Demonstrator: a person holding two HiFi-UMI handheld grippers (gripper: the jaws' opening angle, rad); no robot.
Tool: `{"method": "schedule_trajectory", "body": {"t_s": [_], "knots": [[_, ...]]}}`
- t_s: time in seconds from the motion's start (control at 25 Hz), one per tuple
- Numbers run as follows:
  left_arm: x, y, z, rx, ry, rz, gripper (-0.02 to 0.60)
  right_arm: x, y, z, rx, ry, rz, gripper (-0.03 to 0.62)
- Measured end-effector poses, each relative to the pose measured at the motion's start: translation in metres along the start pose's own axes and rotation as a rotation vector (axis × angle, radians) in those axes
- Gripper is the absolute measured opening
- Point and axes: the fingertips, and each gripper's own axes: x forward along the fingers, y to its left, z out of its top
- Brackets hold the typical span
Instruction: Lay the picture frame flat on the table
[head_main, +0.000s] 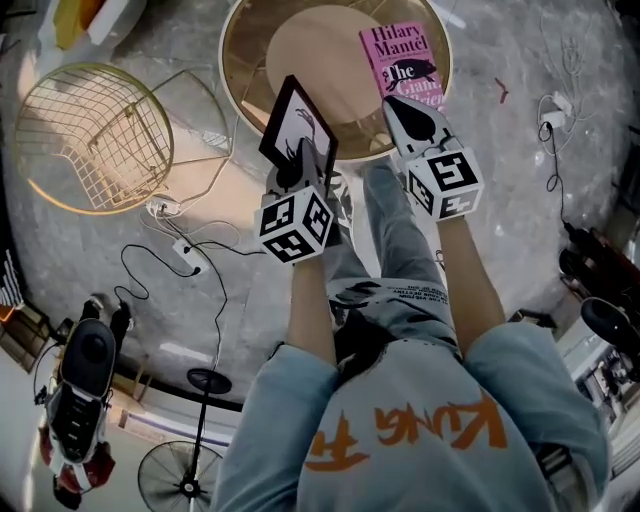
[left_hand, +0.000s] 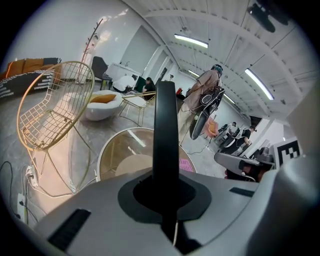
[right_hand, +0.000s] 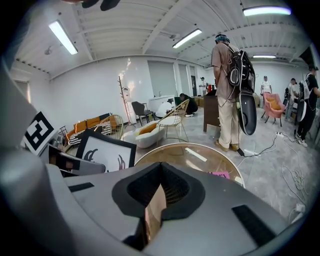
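— Counting from the left: chairs?
— One gold wire chair (head_main: 95, 135), on the floor, left of the table.
— Frames?
— One picture frame (head_main: 297, 122). Black border, white print with dark shapes. It is raised on edge and tilted over the near-left rim of the round glass tabletop (head_main: 232, 70), not lying flat.
— What has it?
— Left gripper (head_main: 300, 160). Fingers clamped on the frame's lower edge. In the left gripper view the frame shows edge-on, a thin black bar rising from between them.
— Does the frame touch the glass?
— Can't tell from these views.
— Tabletops?
— One, with a gold rim and a pale disc under the glass.
— Anything lying on it?
— One pink book (head_main: 403, 65), flat, on the right side close to the rim.
— And furthest right?
— Right gripper (head_main: 408, 118), over the near-right rim, just beside the book's near end. Fingers together, nothing between them. Its view shows the frame off to the left and the tabletop ahead.
— Gripper tally?
— Two, one marker cube on each.
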Motion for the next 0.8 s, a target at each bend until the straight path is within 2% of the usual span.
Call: {"method": "schedule_trajectory", "body": {"t_s": [0.48,0.64,0.8], "knots": [[0.061,0.031,-0.051,-0.059,0.081,-0.064,0.025,0.035,-0.01,-0.075,0.028,0.062,0.003,-0.003],[0.079,0.032,-0.062,-0.114,0.099,-0.133,0.025,0.045,-0.014,-0.094,0.032,0.076,0.007,-0.003],[0.105,0.039,-0.066,-0.202,0.114,-0.21,0.025,0.058,-0.021,-0.111,0.044,0.079,-0.002,-0.003]]}}
